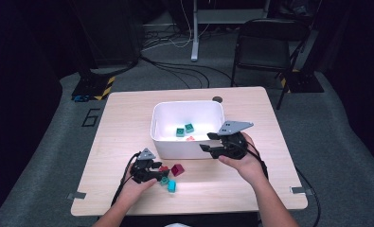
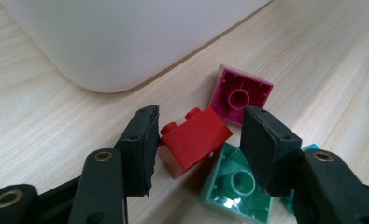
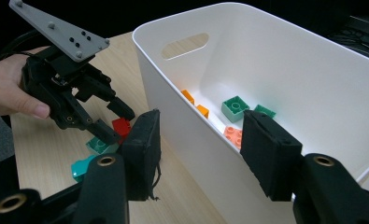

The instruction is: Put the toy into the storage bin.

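The bin (image 1: 162, 124) walls off the table's (image 1: 128, 123) middle. Red brick (image 2: 195, 136) lies between the left gripper's (image 2: 198, 144) parted jaws, crowded by the magenta (image 2: 240, 94) and green (image 2: 236, 184) bricks touching it. Bare table lies open to the left of the cluster.

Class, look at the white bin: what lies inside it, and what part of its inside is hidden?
Inside the bin lie two green bricks, two orange bricks and a salmon brick. The near wall and the right tongs cover the nearest floor.
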Tool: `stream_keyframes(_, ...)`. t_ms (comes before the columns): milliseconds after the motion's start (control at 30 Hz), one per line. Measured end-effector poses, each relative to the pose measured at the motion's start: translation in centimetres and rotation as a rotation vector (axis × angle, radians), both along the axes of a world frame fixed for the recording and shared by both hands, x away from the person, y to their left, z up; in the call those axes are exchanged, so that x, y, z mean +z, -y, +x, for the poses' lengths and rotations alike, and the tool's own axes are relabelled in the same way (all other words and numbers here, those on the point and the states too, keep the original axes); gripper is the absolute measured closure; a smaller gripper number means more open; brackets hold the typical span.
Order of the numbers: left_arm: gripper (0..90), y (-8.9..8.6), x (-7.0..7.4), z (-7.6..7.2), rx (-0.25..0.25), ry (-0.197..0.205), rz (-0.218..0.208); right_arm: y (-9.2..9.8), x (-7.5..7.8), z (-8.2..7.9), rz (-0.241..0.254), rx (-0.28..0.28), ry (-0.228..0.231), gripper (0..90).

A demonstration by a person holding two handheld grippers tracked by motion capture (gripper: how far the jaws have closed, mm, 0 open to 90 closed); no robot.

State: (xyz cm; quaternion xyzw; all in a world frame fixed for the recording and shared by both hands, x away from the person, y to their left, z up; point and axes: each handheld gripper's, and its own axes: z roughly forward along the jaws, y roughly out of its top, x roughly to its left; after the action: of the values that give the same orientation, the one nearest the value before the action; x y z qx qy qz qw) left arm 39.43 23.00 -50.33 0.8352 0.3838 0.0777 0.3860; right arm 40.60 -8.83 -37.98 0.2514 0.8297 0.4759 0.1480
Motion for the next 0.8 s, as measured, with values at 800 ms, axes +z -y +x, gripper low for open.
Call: stream_keyframes(800, 56.8, -1.2, 0.0, 0.2, 0.075, 0.026, 0.046, -0.3, -0.5, 0.1, -0.012, 0.001, -0.005, 46.9)
